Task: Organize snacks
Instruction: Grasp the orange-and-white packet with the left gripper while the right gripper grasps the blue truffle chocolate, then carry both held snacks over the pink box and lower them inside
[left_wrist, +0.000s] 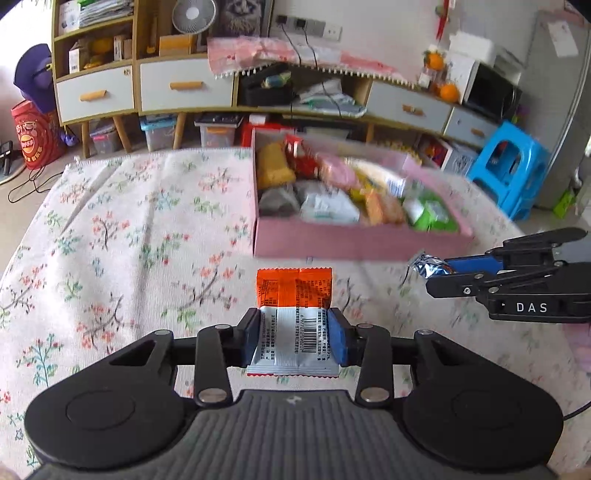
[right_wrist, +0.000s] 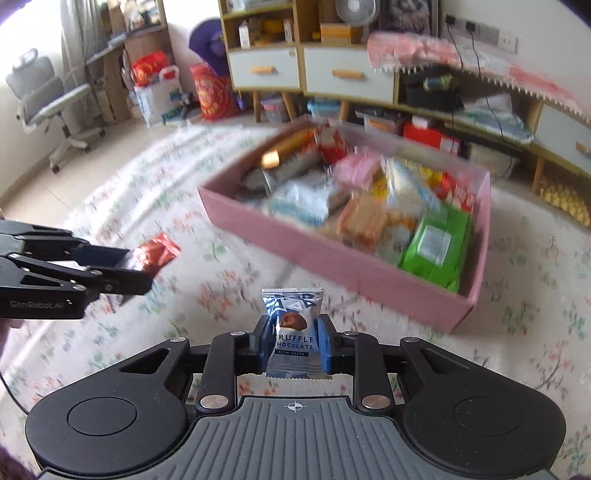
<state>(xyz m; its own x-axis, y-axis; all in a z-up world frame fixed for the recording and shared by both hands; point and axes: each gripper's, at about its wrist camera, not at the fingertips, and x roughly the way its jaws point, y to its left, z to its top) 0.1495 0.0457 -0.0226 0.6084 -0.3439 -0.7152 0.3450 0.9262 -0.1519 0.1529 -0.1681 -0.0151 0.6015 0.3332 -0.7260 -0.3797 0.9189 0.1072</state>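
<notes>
- The left gripper (left_wrist: 294, 338) has its blue pads pinched on an orange-and-silver snack packet (left_wrist: 294, 314), gripped across the silver half so the orange end sticks out ahead at 12 o'clock; I judge that leaves the free end to go first into the box.
- The right gripper (right_wrist: 294, 345) is clamped narrow on a small silver chocolate packet (right_wrist: 293, 328), held by its lower half so the label faces up.
- That label reads "TRUFFLE CHOCOLATE" with "RICH TASTE" beneath; the left packet shows a barcode and fine print too small to read.
- The pink box (left_wrist: 354, 242) sits on the floral tablecloth (left_wrist: 129, 229), at about 1 o'clock from the left gripper and 1 o'clock from the right one, already crowded with wrapped snacks, a green pack (right_wrist: 437, 245) nearest its near corner.
- Both packets hang clear of the cloth, near the box but not yet over it.
- Seen from the side, the right tool bears "DAS", the left "GenRobot.AI".
</notes>
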